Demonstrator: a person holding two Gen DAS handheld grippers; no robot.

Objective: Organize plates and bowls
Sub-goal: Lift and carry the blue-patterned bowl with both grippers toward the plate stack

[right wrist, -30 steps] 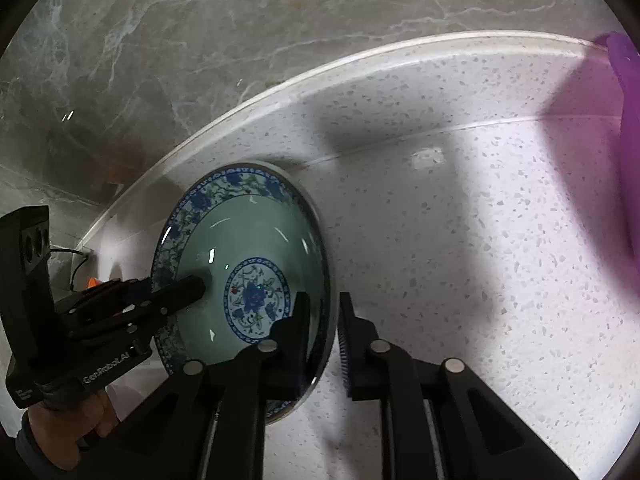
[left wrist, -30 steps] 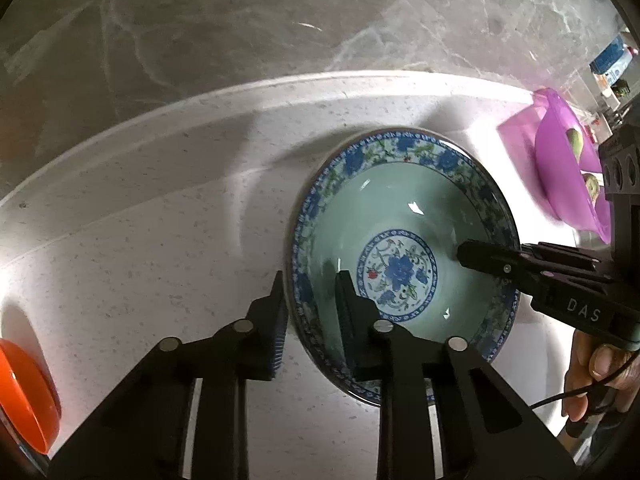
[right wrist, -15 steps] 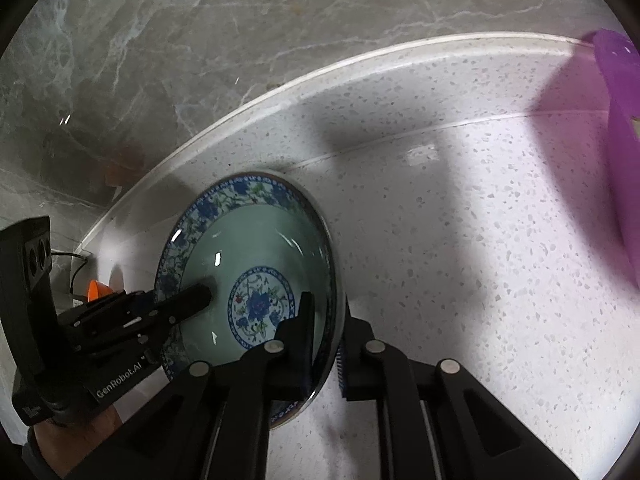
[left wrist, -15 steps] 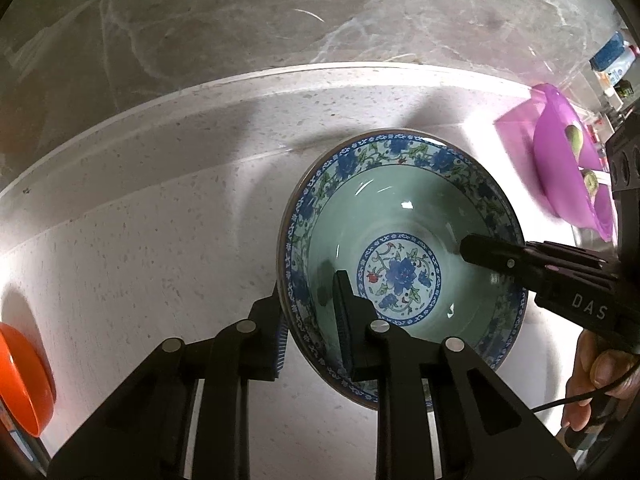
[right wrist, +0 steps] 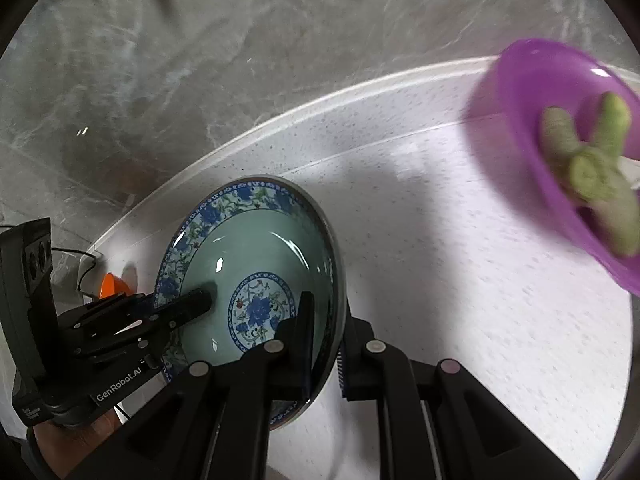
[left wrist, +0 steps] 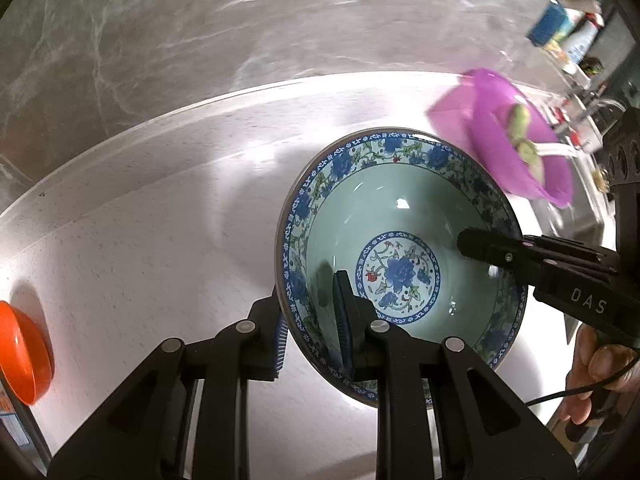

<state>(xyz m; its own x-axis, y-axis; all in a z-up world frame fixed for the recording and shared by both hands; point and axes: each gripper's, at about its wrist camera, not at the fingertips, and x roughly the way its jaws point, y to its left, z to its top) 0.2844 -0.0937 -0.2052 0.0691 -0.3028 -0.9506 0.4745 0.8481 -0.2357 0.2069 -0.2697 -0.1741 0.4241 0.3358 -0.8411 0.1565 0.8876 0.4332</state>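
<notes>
In the left wrist view, the left gripper [left wrist: 308, 320] rises from the bottom of the frame, its jaws pinching the near left rim of the bowl [left wrist: 400, 272], one finger outside the wall and one inside. The bowl, pale green inside with a blue floral band and centre medallion, sits at centre right, held above the white speckled surface [left wrist: 140, 260]. The right gripper [left wrist: 484, 246] reaches in from the right edge, one finger showing inside the bowl's far wall. A purple bowl [left wrist: 516, 148] holding green pieces lies at upper right, an orange bowl [left wrist: 24, 352] at the left edge. In the right wrist view, the right gripper [right wrist: 324, 340] pinches the bowl's [right wrist: 256, 280] right rim at lower centre, while the left gripper [right wrist: 192, 304] grips the opposite rim at lower left. The purple bowl [right wrist: 520, 120] is at upper right, blurred, well apart from the bowl.
</notes>
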